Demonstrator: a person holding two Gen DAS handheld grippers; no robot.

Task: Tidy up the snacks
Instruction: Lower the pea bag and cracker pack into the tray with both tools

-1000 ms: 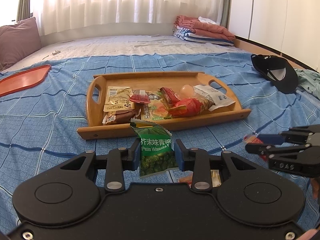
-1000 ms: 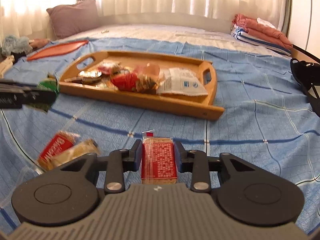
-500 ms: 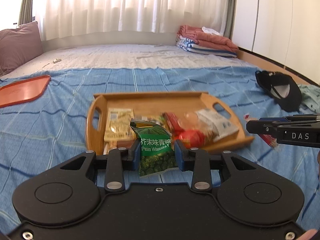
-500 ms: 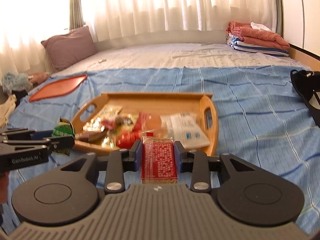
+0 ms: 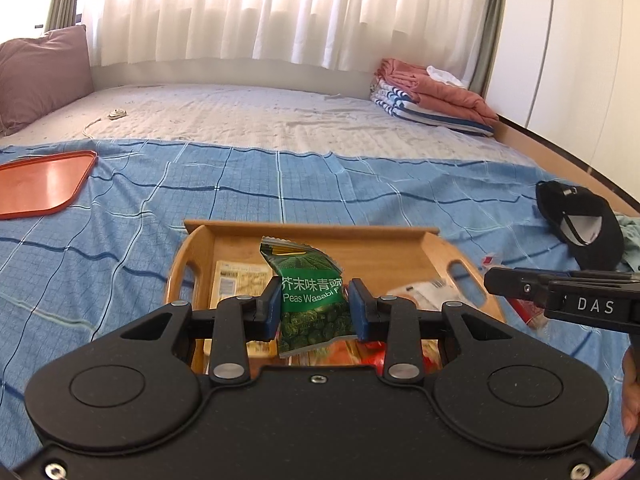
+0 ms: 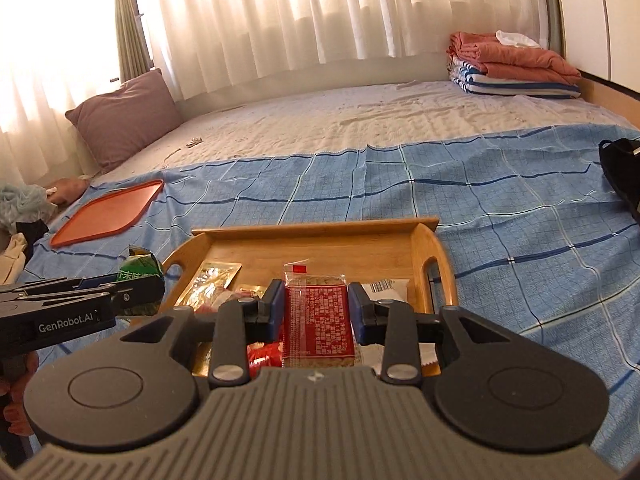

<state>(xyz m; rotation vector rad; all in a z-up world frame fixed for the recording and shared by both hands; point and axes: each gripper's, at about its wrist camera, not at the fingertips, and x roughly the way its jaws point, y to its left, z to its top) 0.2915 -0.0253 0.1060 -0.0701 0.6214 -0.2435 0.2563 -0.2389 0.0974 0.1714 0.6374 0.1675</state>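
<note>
My left gripper (image 5: 314, 306) is shut on a green wasabi peas packet (image 5: 308, 292) and holds it above the wooden tray (image 5: 320, 236). My right gripper (image 6: 314, 306) is shut on a red cracker packet (image 6: 316, 316), also above the tray (image 6: 320, 230). The tray holds several snack packets, among them a yellow one (image 5: 236, 280) and a white one (image 6: 386, 290). The right gripper shows at the right of the left wrist view (image 5: 560, 300). The left gripper with the green packet shows at the left of the right wrist view (image 6: 80, 304).
The tray sits on a blue checked sheet (image 5: 120, 240) on a bed. An orange tray (image 5: 40, 184) lies at the far left. A black cap (image 5: 580, 220) lies at the right. Folded blankets (image 5: 432, 96) and a purple pillow (image 6: 124, 116) sit at the back.
Both grippers have lifted and moved forward over the tray with their packets. The loose snacks on the sheet have dropped out of view.
</note>
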